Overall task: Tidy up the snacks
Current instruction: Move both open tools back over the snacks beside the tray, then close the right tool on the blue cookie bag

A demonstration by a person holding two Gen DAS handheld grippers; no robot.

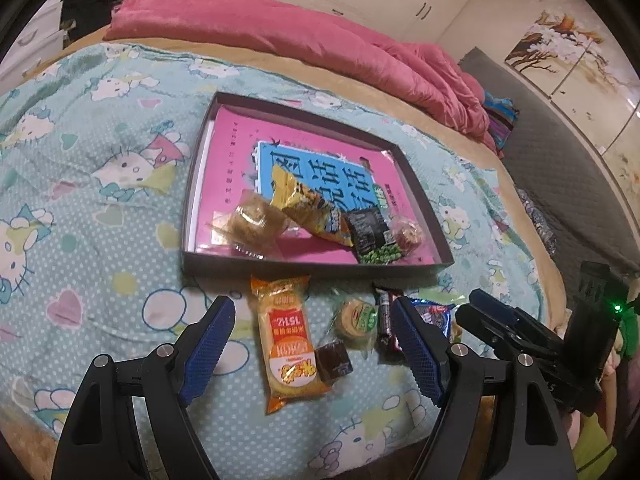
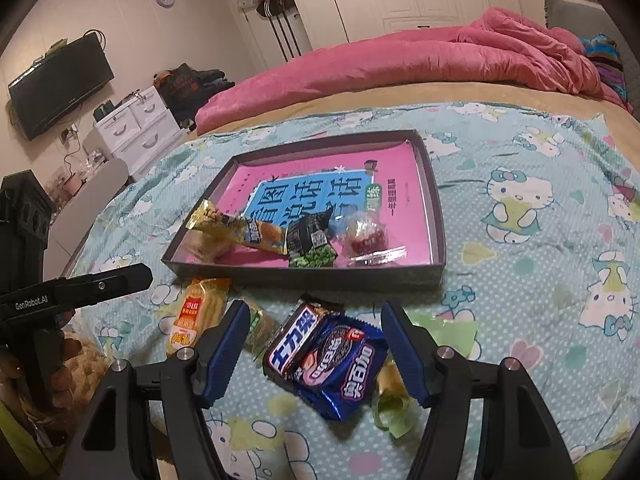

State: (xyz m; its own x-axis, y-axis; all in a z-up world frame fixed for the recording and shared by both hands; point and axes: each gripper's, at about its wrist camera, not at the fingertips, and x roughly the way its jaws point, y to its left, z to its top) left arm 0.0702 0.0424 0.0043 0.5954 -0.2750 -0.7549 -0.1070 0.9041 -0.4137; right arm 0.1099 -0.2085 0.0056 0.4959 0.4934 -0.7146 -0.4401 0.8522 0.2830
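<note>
A dark shallow tray (image 1: pixel 312 269) (image 2: pixel 304 276) lies on the bed with a pink book inside and several snacks: a yellow packet (image 1: pixel 308 208) (image 2: pixel 244 232), a green pea pack (image 1: pixel 372 240) (image 2: pixel 312 248) and clear-wrapped cakes. In front of it lie an orange cake pack (image 1: pixel 286 340) (image 2: pixel 192 312), a small brown cube (image 1: pixel 333 361), a round green-label cake (image 1: pixel 355 322), a Snickers bar (image 2: pixel 296 340) and a blue Oreo pack (image 2: pixel 344 368). My left gripper (image 1: pixel 312 344) is open around the orange pack and cube. My right gripper (image 2: pixel 316 356) is open around the Snickers and Oreo.
The bed has a Hello Kitty sheet (image 1: pixel 100 200) (image 2: pixel 540 240) and a pink quilt (image 1: pixel 320 40) (image 2: pixel 400 56) behind the tray. White drawers (image 2: pixel 136 128) and a wall TV (image 2: pixel 60 84) stand at the left. The bed edge is near my grippers.
</note>
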